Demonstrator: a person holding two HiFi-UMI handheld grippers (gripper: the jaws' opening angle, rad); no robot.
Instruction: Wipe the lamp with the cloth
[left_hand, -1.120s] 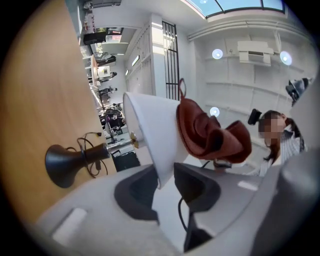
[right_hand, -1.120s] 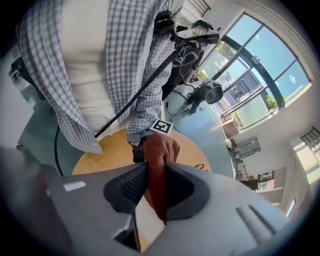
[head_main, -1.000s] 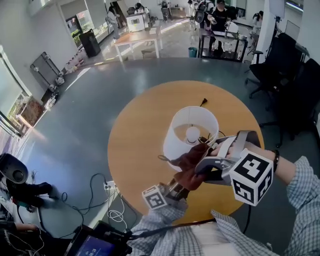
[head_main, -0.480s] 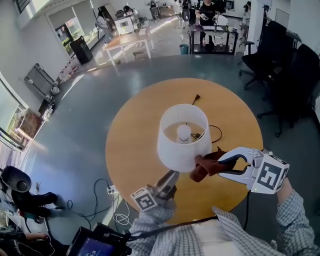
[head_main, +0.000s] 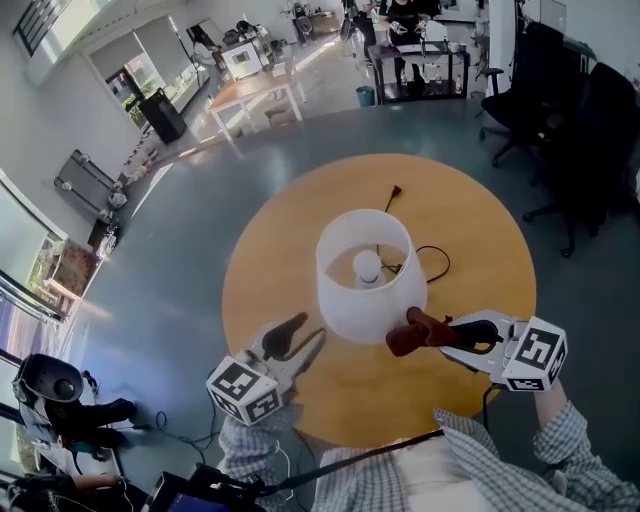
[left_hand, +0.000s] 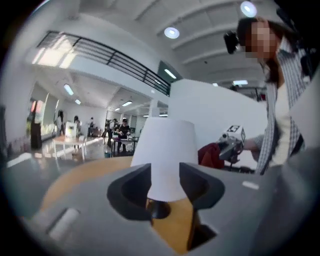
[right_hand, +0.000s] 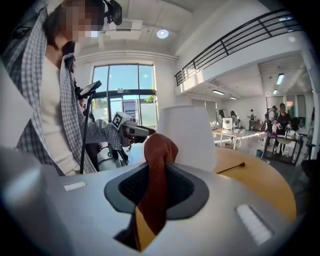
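On the round wooden counter, about ctr, stands the lamp: white shade, upright, w/ the bulb visible down thru the open top in the head view. Its black cord loops across the counter on the far side, and the plug lies near the far edge.

R gripper sits at the shade's near-right side, pointing toward the lamp. Its fingers are clenched on the cloth, a rust-brown rag. In the right gripper view the rag runs up btwn the two pads & bunches out past the tips, w/ the shade right behind it. The bunched end is up against or just beside the shade's lower wall. Can't tell which.

L gripper is over the counter at the shade's near-left, apart from the lamp. Its fingers are released and gapped, w/ nothing btwn them. In the left gripper view they frame the shade and the dark base, which stand farther off. The R gripper & cloth show at the shade's right side in that same view.

Checked sleeves reach in from the near edge. Black office chairs stand on the grey floor beyond the counter.
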